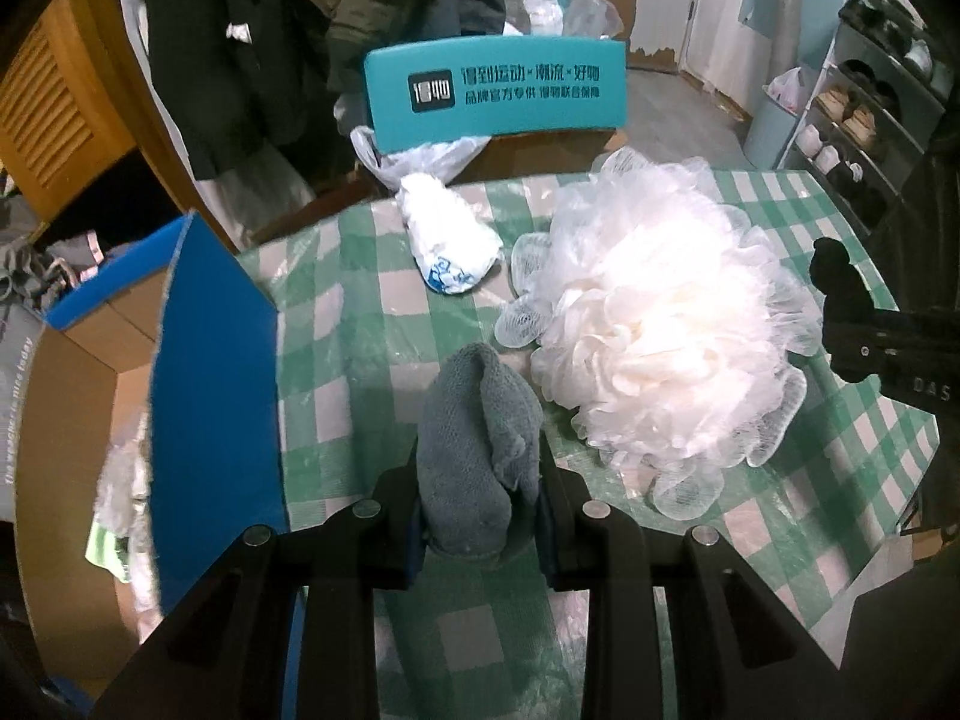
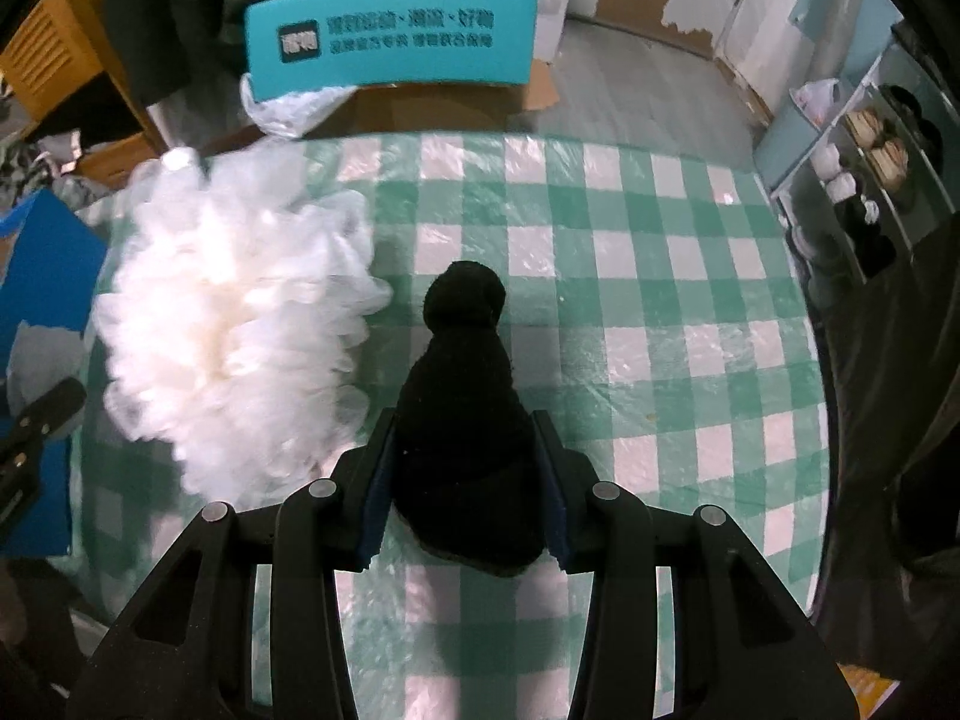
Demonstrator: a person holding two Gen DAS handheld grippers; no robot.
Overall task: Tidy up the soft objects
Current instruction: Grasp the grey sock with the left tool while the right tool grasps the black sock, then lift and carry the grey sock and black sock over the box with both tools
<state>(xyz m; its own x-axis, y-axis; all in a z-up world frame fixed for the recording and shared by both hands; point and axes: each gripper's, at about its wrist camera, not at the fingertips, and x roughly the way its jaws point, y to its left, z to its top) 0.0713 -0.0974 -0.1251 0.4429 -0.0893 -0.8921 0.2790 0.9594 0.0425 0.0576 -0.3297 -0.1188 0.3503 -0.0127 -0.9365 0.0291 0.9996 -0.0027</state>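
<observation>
My left gripper [image 1: 478, 483] is shut on a rolled grey cloth [image 1: 477, 444] and holds it over the green-checked table [image 1: 336, 324]. My right gripper [image 2: 465, 450] is shut on a rolled black sock [image 2: 465, 408] above the table [image 2: 660, 300]. A big white mesh bath pouf [image 1: 654, 330] lies on the table just right of the grey cloth; it also shows in the right wrist view [image 2: 234, 312], left of the sock. A small white bundle with blue print [image 1: 447, 237] lies beyond the cloth. The right gripper with the sock's tip [image 1: 831, 267] shows at the left view's right edge.
An open blue cardboard box [image 1: 210, 396] stands at the table's left edge, its flap raised. A teal chair back [image 1: 495, 93] with a plastic bag [image 1: 420, 159] stands behind the table. A shoe rack [image 1: 858, 126] stands at the right.
</observation>
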